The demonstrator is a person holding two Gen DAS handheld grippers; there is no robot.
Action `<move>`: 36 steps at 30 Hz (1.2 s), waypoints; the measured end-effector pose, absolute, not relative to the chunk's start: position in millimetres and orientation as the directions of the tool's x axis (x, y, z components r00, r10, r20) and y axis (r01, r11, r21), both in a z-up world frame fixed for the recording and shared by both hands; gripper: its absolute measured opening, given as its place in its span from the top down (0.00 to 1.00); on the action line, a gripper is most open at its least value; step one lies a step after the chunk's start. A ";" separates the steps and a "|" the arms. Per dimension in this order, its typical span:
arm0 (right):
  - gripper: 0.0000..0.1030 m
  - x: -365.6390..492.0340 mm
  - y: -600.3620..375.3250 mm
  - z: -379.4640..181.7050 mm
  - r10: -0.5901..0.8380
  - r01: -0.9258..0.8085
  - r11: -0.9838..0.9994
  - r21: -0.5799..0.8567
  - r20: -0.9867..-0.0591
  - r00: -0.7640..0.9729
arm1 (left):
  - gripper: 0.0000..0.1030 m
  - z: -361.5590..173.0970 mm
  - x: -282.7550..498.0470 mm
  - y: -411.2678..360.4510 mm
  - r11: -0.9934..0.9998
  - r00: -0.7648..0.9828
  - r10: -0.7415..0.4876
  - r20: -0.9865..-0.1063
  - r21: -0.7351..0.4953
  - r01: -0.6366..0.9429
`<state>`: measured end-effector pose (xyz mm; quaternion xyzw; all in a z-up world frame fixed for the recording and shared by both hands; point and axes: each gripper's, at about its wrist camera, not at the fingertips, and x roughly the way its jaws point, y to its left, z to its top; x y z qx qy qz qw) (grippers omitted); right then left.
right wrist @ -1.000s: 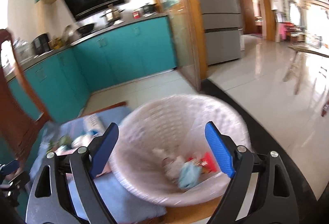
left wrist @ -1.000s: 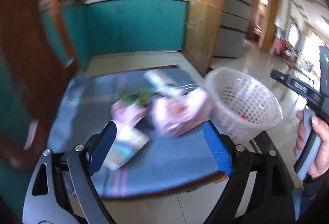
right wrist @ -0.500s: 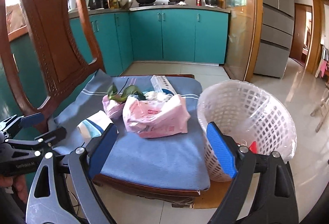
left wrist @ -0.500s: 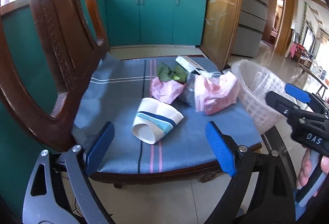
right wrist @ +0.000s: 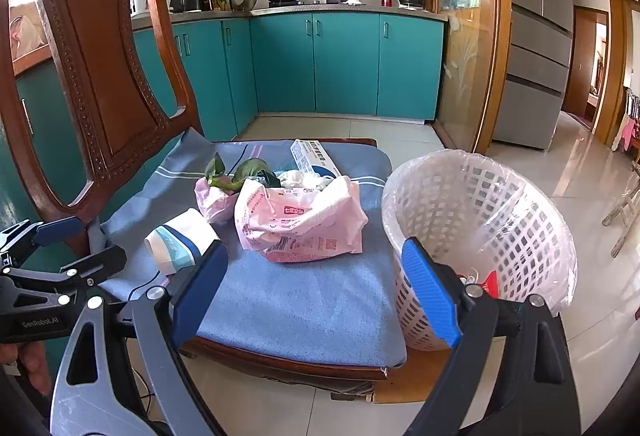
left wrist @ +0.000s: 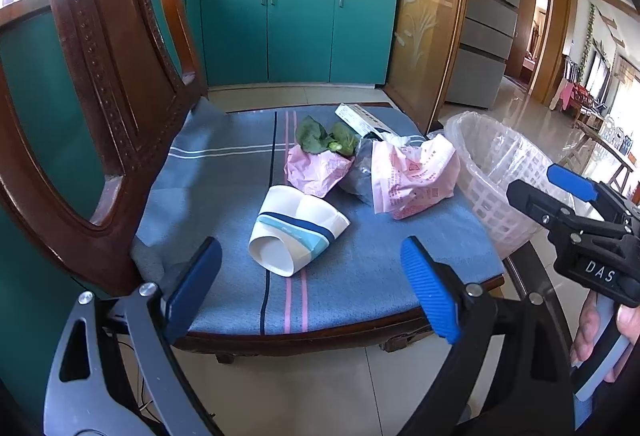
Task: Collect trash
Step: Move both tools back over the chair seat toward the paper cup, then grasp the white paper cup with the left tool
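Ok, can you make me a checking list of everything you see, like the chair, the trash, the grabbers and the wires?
Surface: blue striped cushion on a wooden chair.
Job's things: crushed paper cup, small pink bag with green leaves, big pink bag, long white box; white basket with clear liner beside the chair, a little trash inside.
Clutter: nothing seen.
Grippers: left gripper and right gripper both open, empty, short of the cushion.
Cables: thin dark cable near the cushion's edge.
Surroundings: teal cabinets, pots on the stove, fridge.
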<state>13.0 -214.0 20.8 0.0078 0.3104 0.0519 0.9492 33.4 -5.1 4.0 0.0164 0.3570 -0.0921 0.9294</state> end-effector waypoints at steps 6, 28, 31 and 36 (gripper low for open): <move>0.16 13.5 -215.6 21.7 0.101 -0.088 0.995 0.051 -0.586 0.804 | 0.12 0.7 34.5 -7.4 0.982 0.720 -0.156 -0.676 -0.029 0.186; 0.16 14.8 -217.7 18.3 0.104 -0.087 0.995 0.057 -0.597 0.795 | 0.12 -63.8 107.9 -0.8 0.966 0.575 -0.087 -0.813 0.073 0.250; 0.16 13.9 -219.4 19.2 0.105 -0.086 0.994 0.061 -0.596 0.796 | 0.12 -69.9 116.4 8.3 0.972 0.546 -0.138 -0.827 -0.007 0.236; 0.16 13.7 -220.6 20.0 0.106 -0.085 0.994 0.063 -0.595 0.797 | 0.13 -77.9 124.6 14.1 0.970 0.546 -0.162 -0.822 -0.030 0.243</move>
